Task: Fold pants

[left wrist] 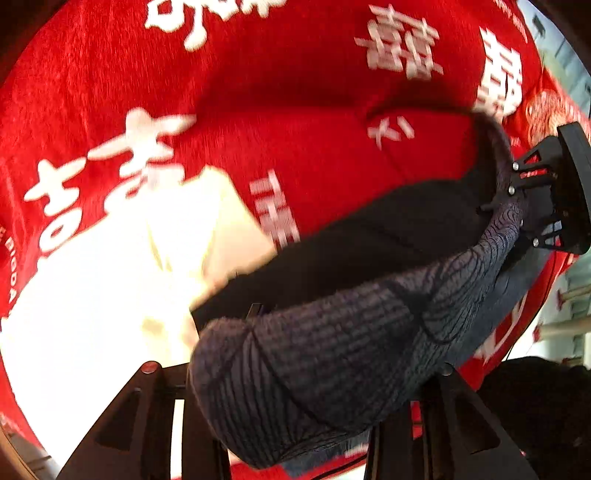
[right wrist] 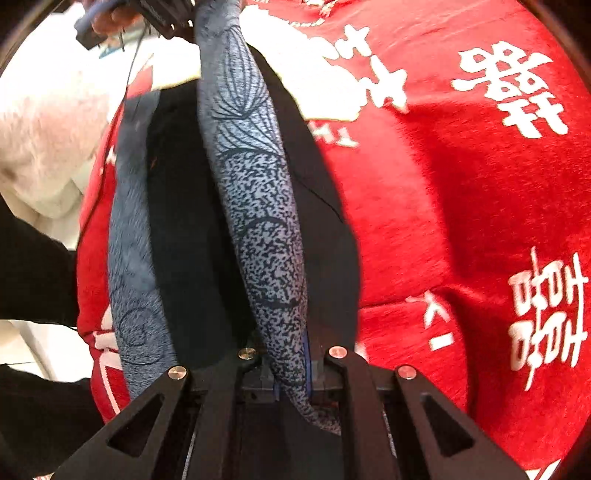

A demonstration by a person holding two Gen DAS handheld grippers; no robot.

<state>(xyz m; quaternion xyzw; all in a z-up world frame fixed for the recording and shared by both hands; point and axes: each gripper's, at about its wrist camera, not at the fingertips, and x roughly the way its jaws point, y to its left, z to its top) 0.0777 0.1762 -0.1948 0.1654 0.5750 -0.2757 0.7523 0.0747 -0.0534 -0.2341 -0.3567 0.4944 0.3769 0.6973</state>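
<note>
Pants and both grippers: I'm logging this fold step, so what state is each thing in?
pants: lifted, stretched between both grippers above the blanket
left gripper: shut on pants
right gripper: shut on pants
red blanket: spread out, rumpled

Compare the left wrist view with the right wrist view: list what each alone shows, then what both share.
Only the left wrist view shows the right gripper from outside, clamped on the far end of the pants.

Only the right wrist view shows the left gripper at the top and a white fluffy fabric to the left.

Both show the blue patterned pants with dark lining stretched between the grippers, above the red blanket with white characters.
</note>
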